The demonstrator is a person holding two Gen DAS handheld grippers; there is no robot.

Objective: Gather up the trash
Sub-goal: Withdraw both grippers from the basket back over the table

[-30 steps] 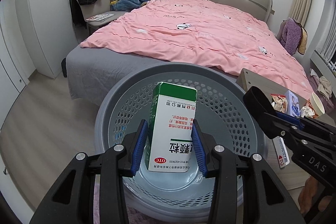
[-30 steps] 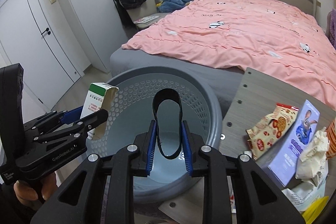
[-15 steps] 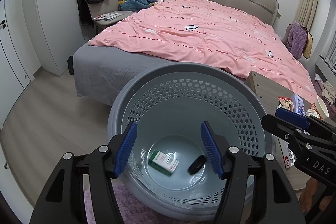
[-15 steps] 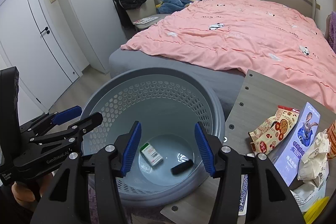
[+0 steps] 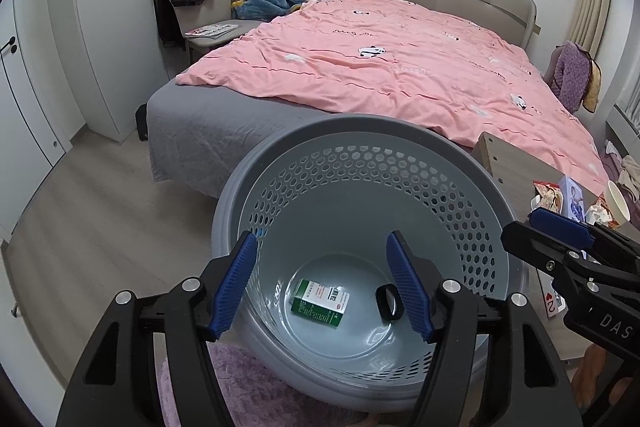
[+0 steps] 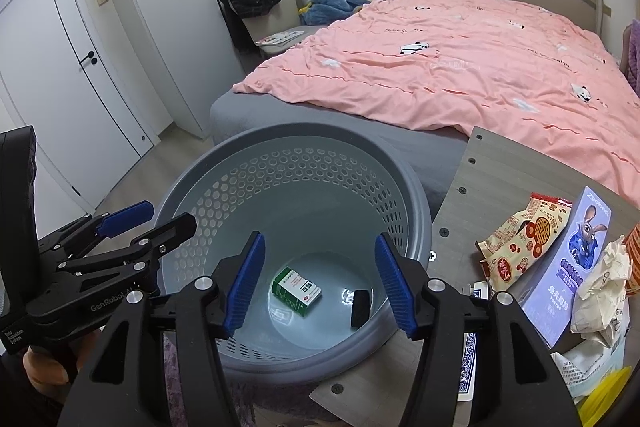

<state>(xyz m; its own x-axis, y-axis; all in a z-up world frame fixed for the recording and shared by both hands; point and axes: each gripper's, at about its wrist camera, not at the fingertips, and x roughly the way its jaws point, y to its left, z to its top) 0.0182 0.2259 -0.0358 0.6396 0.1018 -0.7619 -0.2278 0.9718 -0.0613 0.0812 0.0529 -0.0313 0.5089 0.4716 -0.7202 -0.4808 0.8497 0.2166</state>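
Observation:
A round grey perforated basket (image 5: 360, 131) (image 6: 280, 135) stands on the floor at the foot of the bed. On its bottom lie a green and white medicine box (image 5: 320, 302) (image 6: 297, 286) and a small black ring (image 5: 388, 301) (image 6: 359, 307). My left gripper (image 5: 322, 285) hangs over the basket, its jaws opening with nothing between them. My right gripper (image 6: 318, 281) also hangs over the basket, jaws opening and empty. Each gripper shows at the edge of the other's view: the right gripper (image 5: 560, 239), the left gripper (image 6: 132, 227).
A grey wooden table (image 6: 516, 183) touches the basket's right side. It carries a snack bag (image 6: 520, 243), a purple carton (image 6: 576, 259), crumpled paper (image 6: 600, 283) and a paper cup (image 5: 618, 203). A bed with a pink duvet (image 5: 400, 67) lies behind. A purple rug (image 5: 248, 391) lies under me.
Both grippers opened. The medicine box dropped from the left gripper and the black ring from the right one; both now lie on the basket's bottom.

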